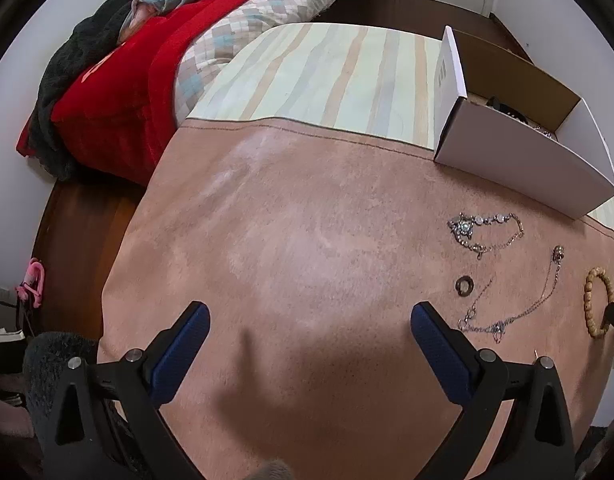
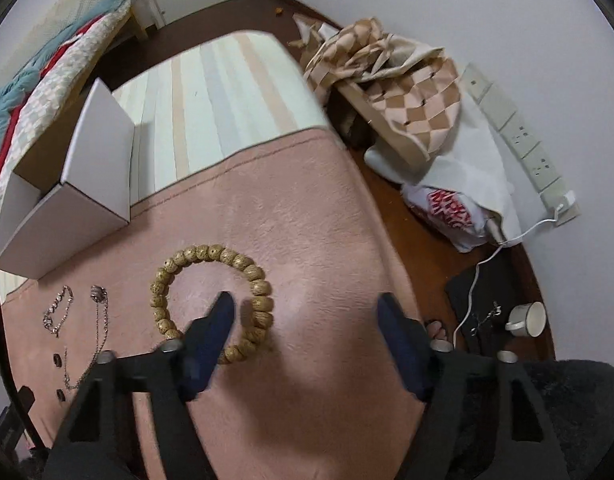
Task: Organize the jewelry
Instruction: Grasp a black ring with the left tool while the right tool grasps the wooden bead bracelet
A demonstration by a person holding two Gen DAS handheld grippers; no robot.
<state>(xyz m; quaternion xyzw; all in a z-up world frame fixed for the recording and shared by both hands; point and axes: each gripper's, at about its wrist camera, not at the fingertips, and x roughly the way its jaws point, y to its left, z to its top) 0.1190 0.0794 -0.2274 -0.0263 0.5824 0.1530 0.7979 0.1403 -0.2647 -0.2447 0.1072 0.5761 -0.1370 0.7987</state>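
Note:
A wooden bead bracelet (image 2: 263, 286) lies flat on the pink cloth (image 2: 307, 208). My right gripper (image 2: 307, 308) points down at it, open. Its left finger (image 2: 221, 320) is inside the ring of beads, the right finger is out on bare cloth, and neither pad touches a bead. My left gripper (image 1: 309, 312) hangs open over bare pink cloth (image 1: 287, 220), holding nothing. To its right lie a silver star bracelet (image 1: 483, 232), a small dark ring (image 1: 464, 285), a thin silver chain (image 1: 511, 308) and the bead bracelet (image 1: 599, 304). The open white box (image 1: 519, 160) stands behind them.
The white box (image 2: 87, 184) sits on the striped cover (image 2: 219, 100) at the back left. A bed with a red blanket (image 1: 119, 92) is to the left. On the floor at the right are a checked bag (image 2: 407, 92), a power strip (image 2: 519, 136), a white cable and a mug (image 2: 527, 318).

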